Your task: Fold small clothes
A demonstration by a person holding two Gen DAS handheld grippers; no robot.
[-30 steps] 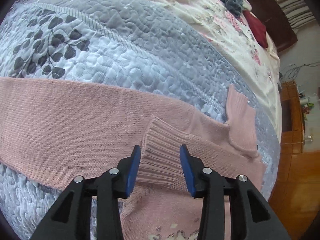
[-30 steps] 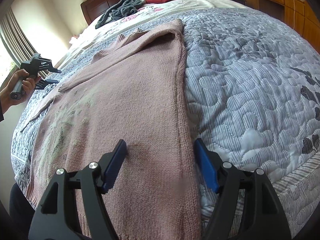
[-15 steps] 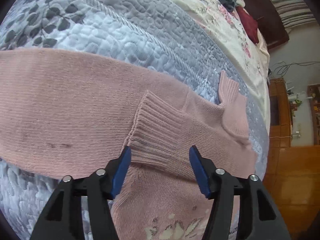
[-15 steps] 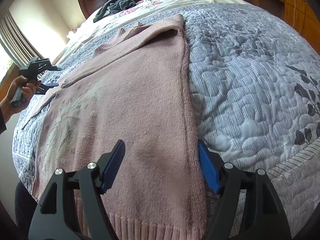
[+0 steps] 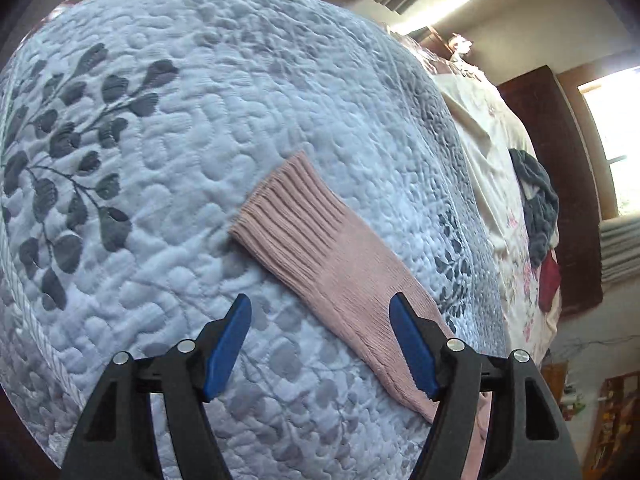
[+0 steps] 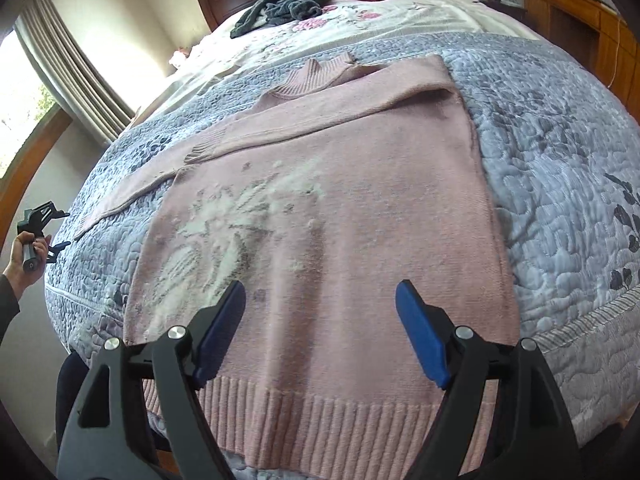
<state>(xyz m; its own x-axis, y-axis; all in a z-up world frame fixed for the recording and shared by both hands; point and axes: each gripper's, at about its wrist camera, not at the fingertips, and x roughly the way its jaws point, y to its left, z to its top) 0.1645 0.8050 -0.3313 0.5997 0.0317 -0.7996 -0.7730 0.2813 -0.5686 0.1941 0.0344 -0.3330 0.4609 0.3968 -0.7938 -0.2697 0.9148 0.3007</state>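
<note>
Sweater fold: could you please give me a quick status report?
Left claw open above the unfolded sleeve. Right claw open over the sweater, empty. One sleeve folded across. Nothing in the way.

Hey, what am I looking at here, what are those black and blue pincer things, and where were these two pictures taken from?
Each picture comes from a camera mounted on a handheld claw, looking out along its two blue-padded fingers. A person holds one claw in each hand; there is no robot. The left claw is open above a pink sleeve stretched across a grey quilt. The right claw is open above the body of the same pink sweater, spread flat on the bed. At that picture's left edge, the person's hand holds the left claw. Neither claw grips anything.
</note>
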